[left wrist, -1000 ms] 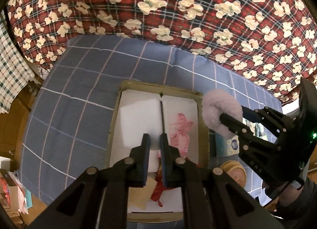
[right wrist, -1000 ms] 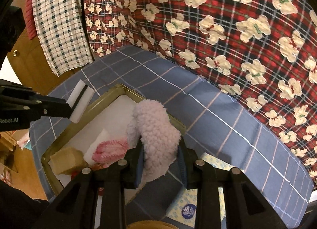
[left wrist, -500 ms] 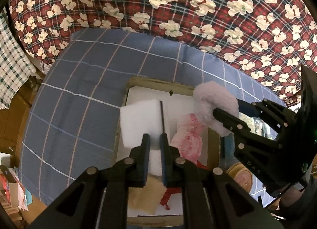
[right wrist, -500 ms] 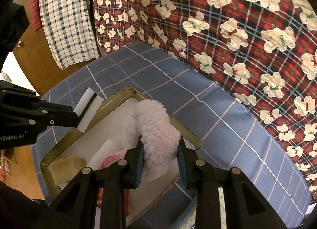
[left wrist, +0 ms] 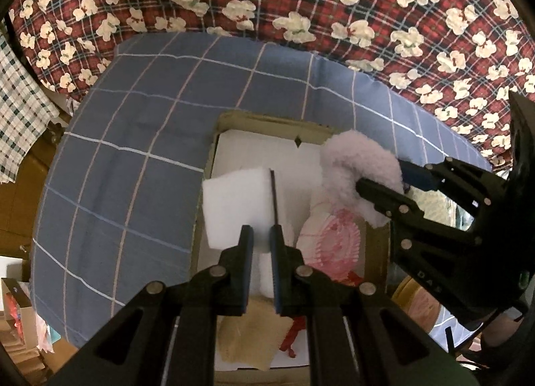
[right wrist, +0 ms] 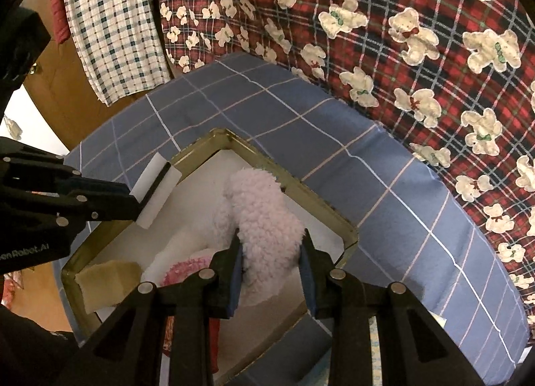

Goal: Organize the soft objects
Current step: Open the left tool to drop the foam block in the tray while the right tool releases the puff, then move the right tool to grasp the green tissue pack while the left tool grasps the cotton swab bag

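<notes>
Both grippers are over the gold-rimmed tin box [right wrist: 294,182] that sits on a blue checked cushion [left wrist: 133,138], with a red plaid blanket with white teddy bears [left wrist: 334,1] spread behind it. The left gripper [left wrist: 260,242] has its jaws pinched tight on a white sponge pad [left wrist: 234,205] with a thin dark layer along one face, which hangs at the tin's left wall, partly out over the cushion. In the right wrist view the same pad [right wrist: 155,192] sticks out past that gripper's black fingers [right wrist: 100,199] right at the rim. The right gripper [right wrist: 271,259] is clamped on a fluffy pale pink plush piece [right wrist: 264,215], squeezed between its blue pads [right wrist: 235,272] and poking up over the far right part of the tin; from the left wrist camera it reads as a curled fuzzy lump [left wrist: 357,168] just above the right rim. Already lying inside on the white lining: a pink and white ruffled cloth thing [left wrist: 331,239] near the right wall, a tan sponge chunk [left wrist: 247,342] toward the near end, and some red bit [left wrist: 294,332] next to it that I can't make out. A green and white checked cloth [right wrist: 110,18] hangs over brown wooden furniture off to the side.
</notes>
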The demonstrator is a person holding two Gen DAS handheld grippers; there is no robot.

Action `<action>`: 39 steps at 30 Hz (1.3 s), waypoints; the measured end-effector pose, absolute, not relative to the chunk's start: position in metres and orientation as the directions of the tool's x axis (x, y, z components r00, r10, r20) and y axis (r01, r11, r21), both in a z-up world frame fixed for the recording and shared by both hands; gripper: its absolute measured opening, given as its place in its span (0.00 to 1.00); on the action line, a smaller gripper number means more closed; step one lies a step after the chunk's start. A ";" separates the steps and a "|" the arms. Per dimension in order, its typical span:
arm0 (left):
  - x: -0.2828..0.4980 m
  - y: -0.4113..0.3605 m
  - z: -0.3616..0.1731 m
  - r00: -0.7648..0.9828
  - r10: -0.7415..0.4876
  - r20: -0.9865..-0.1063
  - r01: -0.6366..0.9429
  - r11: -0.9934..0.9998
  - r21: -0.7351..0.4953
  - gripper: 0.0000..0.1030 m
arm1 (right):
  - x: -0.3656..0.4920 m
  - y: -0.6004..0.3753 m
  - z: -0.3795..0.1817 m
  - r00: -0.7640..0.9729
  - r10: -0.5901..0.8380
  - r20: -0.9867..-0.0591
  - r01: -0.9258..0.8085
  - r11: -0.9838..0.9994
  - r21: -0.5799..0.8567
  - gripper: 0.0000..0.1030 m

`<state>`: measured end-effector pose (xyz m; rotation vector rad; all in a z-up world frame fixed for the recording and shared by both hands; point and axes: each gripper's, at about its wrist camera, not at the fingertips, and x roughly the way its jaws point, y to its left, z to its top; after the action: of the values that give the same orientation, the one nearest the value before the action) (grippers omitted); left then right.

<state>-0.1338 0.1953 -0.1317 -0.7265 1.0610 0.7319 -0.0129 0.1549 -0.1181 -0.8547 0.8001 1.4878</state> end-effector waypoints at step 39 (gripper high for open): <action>-0.078 0.125 -0.112 0.307 0.157 -0.939 -0.736 0.664 -0.130 0.58 | 0.055 0.042 -0.088 0.069 0.540 -0.839 -0.985 0.170 0.029 0.64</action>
<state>-0.0779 0.1246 -0.1123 -0.6201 1.1107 0.6432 0.0548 0.0421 -0.0879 -0.6717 0.8424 1.2887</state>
